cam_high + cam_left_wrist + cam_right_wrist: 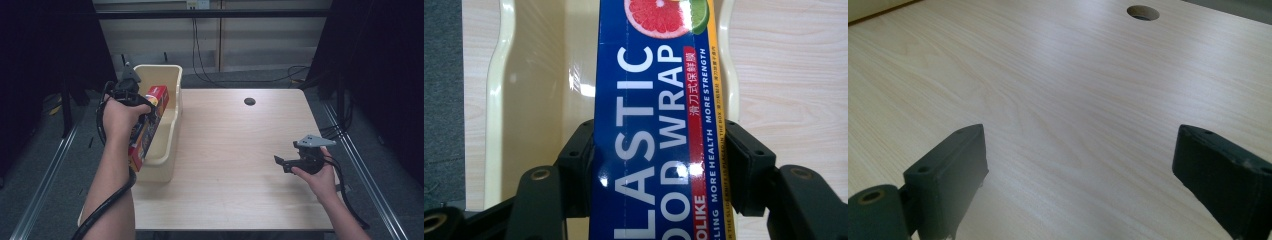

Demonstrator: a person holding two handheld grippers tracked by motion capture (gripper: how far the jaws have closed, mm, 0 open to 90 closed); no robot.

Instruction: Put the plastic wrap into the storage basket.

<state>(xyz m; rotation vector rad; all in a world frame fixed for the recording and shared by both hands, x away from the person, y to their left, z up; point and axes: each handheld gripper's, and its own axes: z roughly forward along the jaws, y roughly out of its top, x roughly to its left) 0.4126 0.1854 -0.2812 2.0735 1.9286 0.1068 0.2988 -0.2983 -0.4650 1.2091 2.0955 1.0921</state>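
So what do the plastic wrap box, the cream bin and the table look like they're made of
Plastic wrap box: probably glossy printed cardboard, judging by its straight edges and the light glare on the blue print.
Cream bin: likely moulded plastic, smooth and shiny, with rounded walls and bright reflections inside.
Table: pale wood-grain top with a satin sheen; whether laminate or solid wood, I can't tell.

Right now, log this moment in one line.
left hand-held gripper: shut on wrap box, over bin | right hand-held gripper: open, above table

Boxes of plastic food wrap (659, 125): one
Cream plastic bins (172, 80): one
Wooden tables (235, 150): one
Round holes in the table top (249, 101): one
Grippers: two, the left gripper (659, 165) and the right gripper (1078, 165)
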